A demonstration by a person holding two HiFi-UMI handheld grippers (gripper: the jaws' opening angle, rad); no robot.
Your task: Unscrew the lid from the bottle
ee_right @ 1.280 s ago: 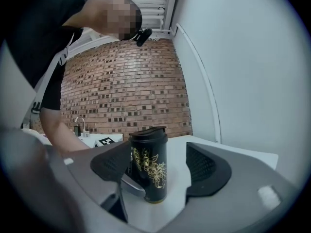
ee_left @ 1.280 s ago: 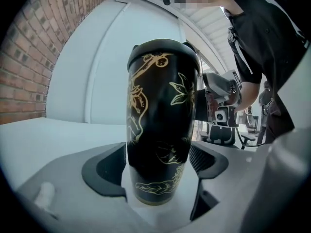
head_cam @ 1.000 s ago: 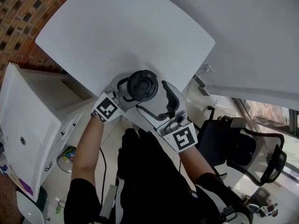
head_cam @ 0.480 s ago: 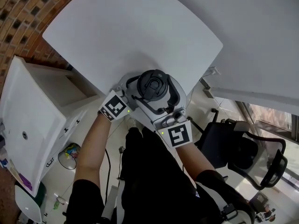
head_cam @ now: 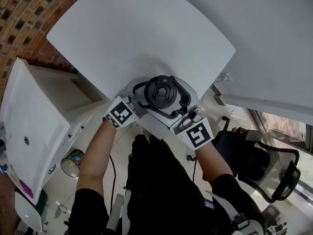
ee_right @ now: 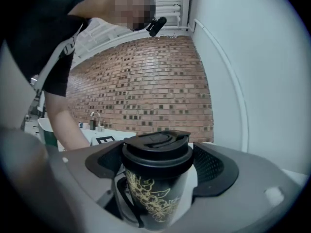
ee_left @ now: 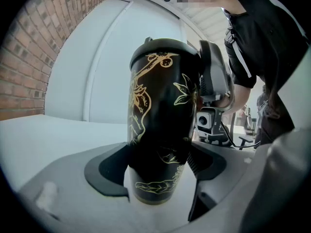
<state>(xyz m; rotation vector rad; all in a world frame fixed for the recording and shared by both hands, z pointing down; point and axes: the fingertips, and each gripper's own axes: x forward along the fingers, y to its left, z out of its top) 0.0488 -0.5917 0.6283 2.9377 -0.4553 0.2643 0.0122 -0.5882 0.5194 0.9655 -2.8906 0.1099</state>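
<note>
A black bottle [ee_left: 160, 125] with gold drawings stands upright over the table's near edge, its black lid [head_cam: 160, 93] on top. My left gripper [ee_left: 160, 178] is shut on the bottle's lower body, one dark pad on each side. At lid height my right gripper [ee_right: 158, 169] is open. The lid [ee_right: 157, 152] sits between its two dark pads. The left pad lies against the lid, and a thin slit shows at the right pad. In the head view both grippers meet at the bottle, left gripper [head_cam: 139, 102] and right gripper [head_cam: 173, 106].
The white rounded table [head_cam: 137, 38] stretches away from the bottle. A white cabinet [head_cam: 34, 136] stands at the left beside a brick wall [head_cam: 24, 13]. A black office chair [head_cam: 259, 160] is at the right. The person's legs are right below the grippers.
The right gripper has swung round the lid, first toward the body, then out to the right. The left gripper keeps the same hold on the bottle.
</note>
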